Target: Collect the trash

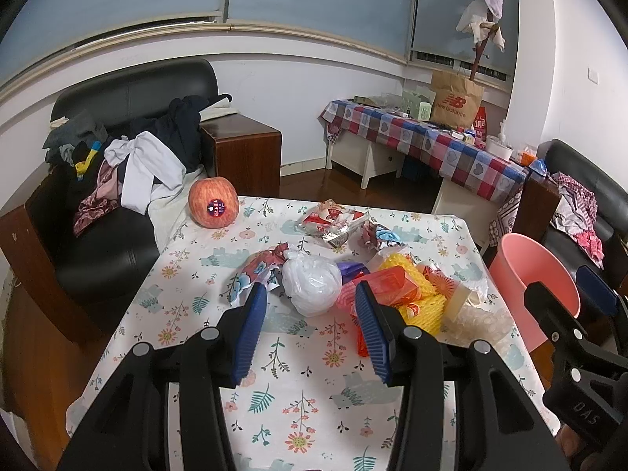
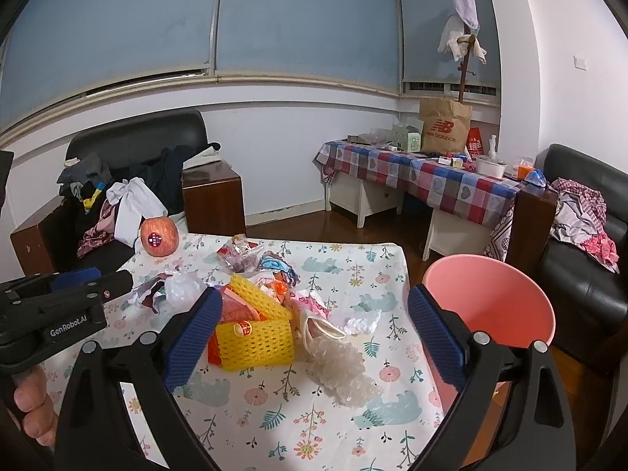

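Left gripper: fingers spread apart, holding nothing, hovering over the near part of the floral-print tablecloth. Right gripper: fingers also released, wide apart and empty, above the same cloth. Just beyond the left gripper lies a crumpled white plastic bag; to its right sit a yellow foam fruit net and a clear bubble-wrap piece. Farther back lie crumpled snack wrappers. A red apple with a sticker rests at the far left corner. A pink plastic bin stands beside the table's right edge.
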Demonstrator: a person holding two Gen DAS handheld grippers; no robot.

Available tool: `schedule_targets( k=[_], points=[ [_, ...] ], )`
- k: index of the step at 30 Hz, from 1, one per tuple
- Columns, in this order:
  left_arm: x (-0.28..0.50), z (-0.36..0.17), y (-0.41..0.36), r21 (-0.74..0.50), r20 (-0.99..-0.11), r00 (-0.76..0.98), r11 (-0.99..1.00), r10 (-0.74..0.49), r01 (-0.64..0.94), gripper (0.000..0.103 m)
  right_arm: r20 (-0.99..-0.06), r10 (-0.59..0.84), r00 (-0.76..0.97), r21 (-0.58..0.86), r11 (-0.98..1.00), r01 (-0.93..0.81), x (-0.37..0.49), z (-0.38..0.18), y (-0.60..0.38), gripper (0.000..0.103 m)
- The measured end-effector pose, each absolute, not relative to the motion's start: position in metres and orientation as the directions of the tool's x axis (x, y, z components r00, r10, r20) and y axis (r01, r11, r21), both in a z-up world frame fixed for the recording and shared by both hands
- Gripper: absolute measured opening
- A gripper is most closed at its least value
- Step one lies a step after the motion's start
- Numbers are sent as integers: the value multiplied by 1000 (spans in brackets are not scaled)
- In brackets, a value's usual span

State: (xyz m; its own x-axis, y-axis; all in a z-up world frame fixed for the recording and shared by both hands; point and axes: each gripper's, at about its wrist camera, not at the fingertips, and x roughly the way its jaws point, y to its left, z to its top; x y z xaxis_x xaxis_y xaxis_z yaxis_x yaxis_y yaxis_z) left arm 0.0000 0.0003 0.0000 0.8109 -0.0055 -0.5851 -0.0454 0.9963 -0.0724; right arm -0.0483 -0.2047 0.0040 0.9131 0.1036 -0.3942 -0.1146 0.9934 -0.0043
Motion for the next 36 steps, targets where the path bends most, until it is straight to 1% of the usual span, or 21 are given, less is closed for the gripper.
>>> schedule_targets(
  k=[36],
  points=[
    [0,0,1,-80,-581,814,996,-10,-45,47,-392,106,914,-2,993,-116,-49,4,-207,96]
  ],
)
